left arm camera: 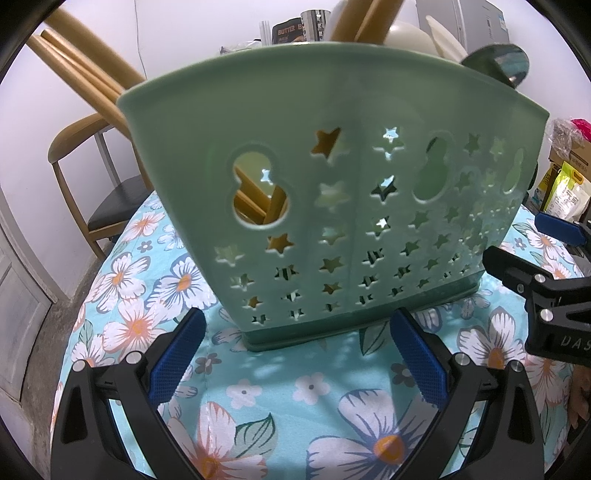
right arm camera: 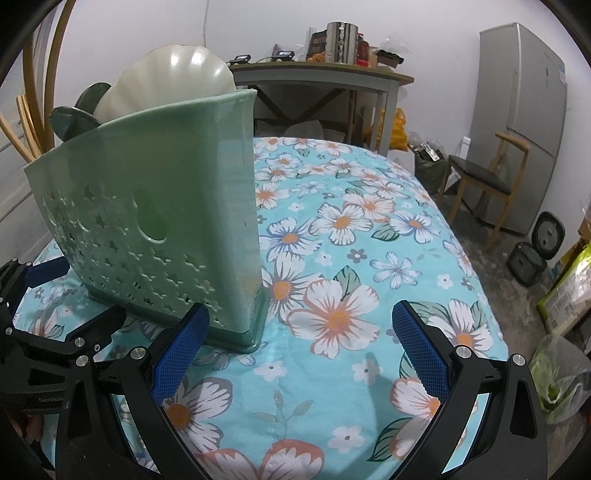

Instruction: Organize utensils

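black hand-held gripper [left arm camera: 297, 349], blue ribbed pads [left arm camera: 177, 356], silver screws

Left wrist view: frame centre is blocked by the green utensil caddy [left arm camera: 295, 206]; only a strip of floral tablecloth [left arm camera: 295, 387] is left free along the bottom. Right wrist view: open cloth centre and right, caddy [right arm camera: 155, 221] blocking left.

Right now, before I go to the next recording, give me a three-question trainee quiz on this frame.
1. True or false: the left gripper is shut on the green utensil holder.
2. What sticks up out of the holder? A) a cream ladle and wooden handles B) scissors C) nothing
3. Fill in: the right gripper is ____ and holds nothing, above the floral tablecloth.

Key: 1 false; 2 A; 3 open.
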Tool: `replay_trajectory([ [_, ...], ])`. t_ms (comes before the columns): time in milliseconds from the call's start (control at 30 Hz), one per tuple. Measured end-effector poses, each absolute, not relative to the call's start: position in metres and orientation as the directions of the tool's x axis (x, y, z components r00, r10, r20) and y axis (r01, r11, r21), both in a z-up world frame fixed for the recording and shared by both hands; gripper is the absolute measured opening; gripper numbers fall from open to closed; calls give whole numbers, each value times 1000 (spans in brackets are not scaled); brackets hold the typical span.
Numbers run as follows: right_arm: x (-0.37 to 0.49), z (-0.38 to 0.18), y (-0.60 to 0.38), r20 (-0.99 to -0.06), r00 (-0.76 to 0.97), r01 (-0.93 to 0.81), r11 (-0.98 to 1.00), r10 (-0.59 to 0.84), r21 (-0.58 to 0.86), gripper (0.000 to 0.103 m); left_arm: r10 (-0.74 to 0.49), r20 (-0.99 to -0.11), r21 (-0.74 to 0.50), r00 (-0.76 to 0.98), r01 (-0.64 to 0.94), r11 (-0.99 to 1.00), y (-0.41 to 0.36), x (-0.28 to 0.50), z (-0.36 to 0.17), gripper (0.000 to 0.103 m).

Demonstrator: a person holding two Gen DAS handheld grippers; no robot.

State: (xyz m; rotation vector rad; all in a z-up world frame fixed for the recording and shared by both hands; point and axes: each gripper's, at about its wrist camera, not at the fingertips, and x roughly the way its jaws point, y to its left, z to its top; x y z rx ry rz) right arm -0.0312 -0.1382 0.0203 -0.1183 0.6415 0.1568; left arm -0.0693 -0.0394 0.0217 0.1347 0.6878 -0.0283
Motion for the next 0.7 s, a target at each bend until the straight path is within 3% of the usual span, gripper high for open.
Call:
replay_trajectory([
  [700, -31, 20, -144, -603, 790, -158, 987, 111, -25, 96, 19, -636, 115, 772, 70, 991, -39, -70, 22, 98],
])
